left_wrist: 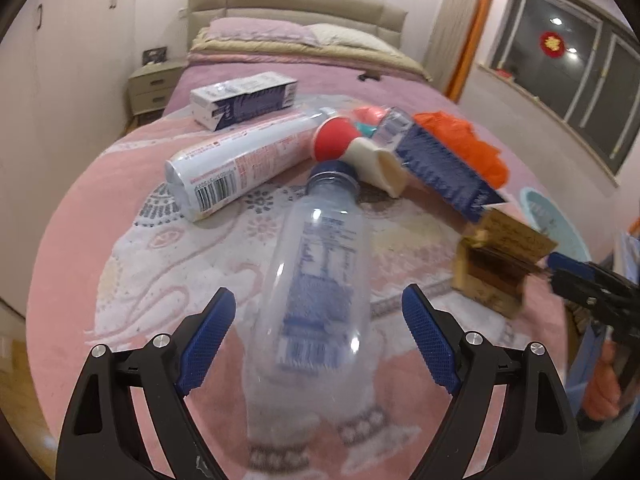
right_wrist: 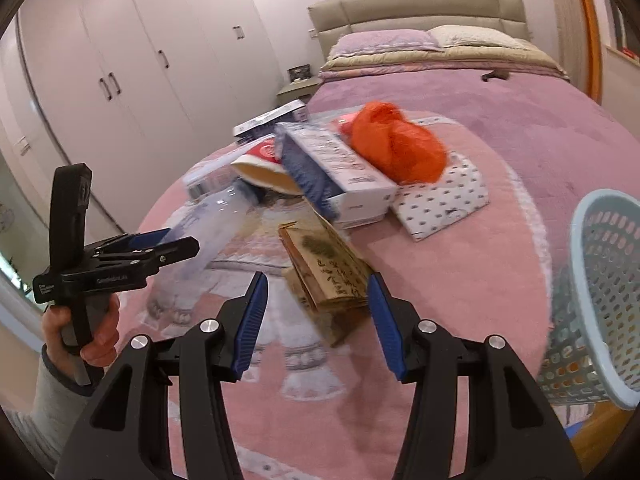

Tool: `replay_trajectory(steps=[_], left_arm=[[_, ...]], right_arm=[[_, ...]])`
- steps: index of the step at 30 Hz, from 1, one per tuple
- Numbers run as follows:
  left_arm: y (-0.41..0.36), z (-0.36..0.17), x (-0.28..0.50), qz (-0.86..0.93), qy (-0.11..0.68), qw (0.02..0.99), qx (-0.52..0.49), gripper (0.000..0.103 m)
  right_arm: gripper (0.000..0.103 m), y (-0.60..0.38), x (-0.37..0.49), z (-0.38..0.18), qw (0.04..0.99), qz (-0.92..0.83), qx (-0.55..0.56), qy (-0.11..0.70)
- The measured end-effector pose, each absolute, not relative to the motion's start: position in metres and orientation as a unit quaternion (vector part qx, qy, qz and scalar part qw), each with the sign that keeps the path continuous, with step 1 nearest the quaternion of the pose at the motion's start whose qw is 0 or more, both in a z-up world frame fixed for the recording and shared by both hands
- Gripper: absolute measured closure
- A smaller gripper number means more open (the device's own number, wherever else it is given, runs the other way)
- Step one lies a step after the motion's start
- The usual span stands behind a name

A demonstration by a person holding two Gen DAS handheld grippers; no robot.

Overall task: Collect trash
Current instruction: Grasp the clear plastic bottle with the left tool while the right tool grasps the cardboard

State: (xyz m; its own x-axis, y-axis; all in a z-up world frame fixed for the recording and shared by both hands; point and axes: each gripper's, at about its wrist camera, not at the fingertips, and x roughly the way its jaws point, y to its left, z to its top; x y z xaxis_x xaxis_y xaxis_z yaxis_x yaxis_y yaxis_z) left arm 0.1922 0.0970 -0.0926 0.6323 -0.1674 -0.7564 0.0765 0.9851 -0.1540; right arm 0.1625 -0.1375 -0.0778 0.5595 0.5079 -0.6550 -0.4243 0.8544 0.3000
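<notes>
Two hand-held grippers point down over a pink blanket (left_wrist: 120, 208) on a bed, where trash lies in a loose pile.

The left gripper (left_wrist: 318, 332) tilts steeply downward. Its blue pads (left_wrist: 210, 340) stand wide apart on either side of a clear plastic bottle (left_wrist: 316, 276) without pressing on it. The bottle lies on the blanket with its blue cap pointing toward 12 o'clock. In the right wrist view a hand (right_wrist: 86, 334) in a grey sleeve grips this tool's handle at 9 o'clock.

The right gripper (right_wrist: 316, 320) also angles down, jaws partly apart. A worn brown box (right_wrist: 328, 276) lies tilted between its fingertips; whether the pads touch it cannot be told.

Beyond the bottle, toward 12 o'clock, lie a white spray can (left_wrist: 240, 160), two blue and white cartons (left_wrist: 244, 100) (right_wrist: 336, 168), a red-topped cup (left_wrist: 352, 152) and a crumpled orange bag (right_wrist: 396, 144).

A pale blue mesh basket (right_wrist: 608, 280) stands at 3 o'clock off the bed's edge. What it holds cannot be made out.
</notes>
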Motion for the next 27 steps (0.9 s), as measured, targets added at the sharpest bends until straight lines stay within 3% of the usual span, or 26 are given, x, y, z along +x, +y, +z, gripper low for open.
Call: replay_trajectory(steps=[9,12,18,20,22,25,27], left_arm=[[0.086,-0.110,0.204,-0.033,0.443,0.896,-0.026,0.034],[0.087,-0.109,0.202,-0.028,0.438,0.898,-0.027,0.042],[0.088,-0.105,0.192,-0.026,0.426,0.904,-0.043,0.047],[0.087,-0.103,0.186,-0.027,0.422,0.905,-0.044,0.048],[0.087,-0.100,0.180,-0.028,0.417,0.907,-0.048,0.048],[0.089,-0.093,0.171,-0.031,0.408,0.911,-0.059,0.049],[0.089,-0.088,0.166,-0.032,0.402,0.913,-0.065,0.049]], right_arm=[[0.028,-0.151,0.168,-0.088,0.891,0.237,0.049,0.383],[0.028,-0.146,0.168,-0.093,0.891,0.236,0.033,0.386],[0.029,-0.127,0.183,-0.105,0.897,0.207,-0.015,0.389],[0.035,-0.124,0.188,-0.108,0.897,0.201,-0.016,0.393],[0.052,-0.121,0.193,-0.110,0.894,0.207,-0.014,0.398],[0.069,-0.120,0.197,-0.110,0.893,0.207,-0.008,0.399],[0.073,-0.121,0.197,-0.109,0.893,0.211,-0.004,0.398]])
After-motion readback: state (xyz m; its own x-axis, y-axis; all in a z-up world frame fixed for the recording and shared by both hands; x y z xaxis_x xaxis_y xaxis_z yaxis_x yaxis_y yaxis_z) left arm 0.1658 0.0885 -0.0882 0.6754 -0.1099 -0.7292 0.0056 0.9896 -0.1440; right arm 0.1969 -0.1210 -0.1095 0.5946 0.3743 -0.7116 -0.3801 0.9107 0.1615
